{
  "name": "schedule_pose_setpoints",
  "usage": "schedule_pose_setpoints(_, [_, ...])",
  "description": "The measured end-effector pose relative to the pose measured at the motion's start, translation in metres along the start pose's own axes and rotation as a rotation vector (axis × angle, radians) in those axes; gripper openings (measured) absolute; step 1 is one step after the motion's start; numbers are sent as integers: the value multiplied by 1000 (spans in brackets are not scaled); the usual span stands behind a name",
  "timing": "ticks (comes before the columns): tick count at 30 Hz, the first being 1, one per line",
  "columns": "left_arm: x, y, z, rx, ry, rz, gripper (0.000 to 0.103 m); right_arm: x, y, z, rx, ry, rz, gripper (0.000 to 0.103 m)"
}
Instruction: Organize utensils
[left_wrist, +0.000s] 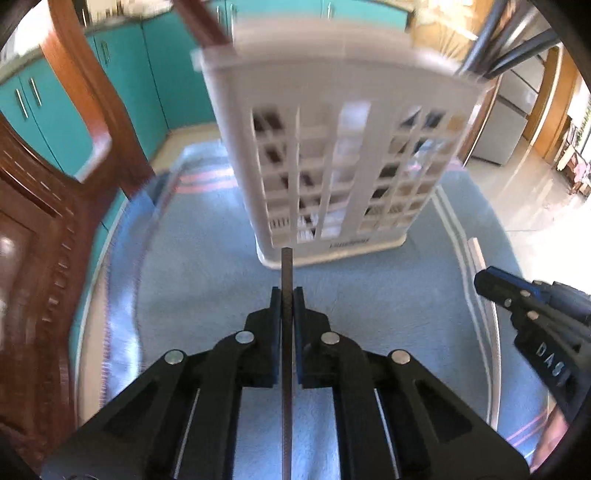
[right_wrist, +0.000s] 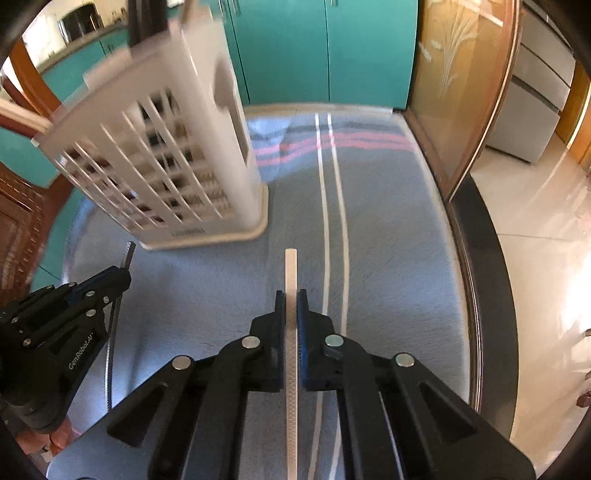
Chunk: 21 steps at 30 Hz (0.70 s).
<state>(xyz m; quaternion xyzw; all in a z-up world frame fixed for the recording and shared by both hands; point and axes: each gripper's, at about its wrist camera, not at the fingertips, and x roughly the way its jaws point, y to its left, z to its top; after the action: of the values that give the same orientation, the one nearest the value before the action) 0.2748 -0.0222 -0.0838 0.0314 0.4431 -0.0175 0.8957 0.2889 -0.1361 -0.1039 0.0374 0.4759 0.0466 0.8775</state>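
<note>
Both picked: my left gripper (left_wrist: 287, 295) clamps a dark handle (left_wrist: 286, 266), right gripper (right_wrist: 291, 295) a white handle (right_wrist: 291, 269). Next (judging): into holder (left_wrist: 332, 147) ahead.

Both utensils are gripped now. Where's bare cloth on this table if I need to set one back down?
Open blue cloth lies right of the white caddy, across the white stripes toward the table edge, and in front of the caddy's base. It is crowded at left, where the left hand-held gripper holds the dark utensil.
</note>
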Motion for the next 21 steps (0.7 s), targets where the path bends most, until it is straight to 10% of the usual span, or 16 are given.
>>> schedule_pose_setpoints(21, [-260, 38, 52, -146, -673, -179, 7, -245, 6, 21, 39, -520, 289, 7])
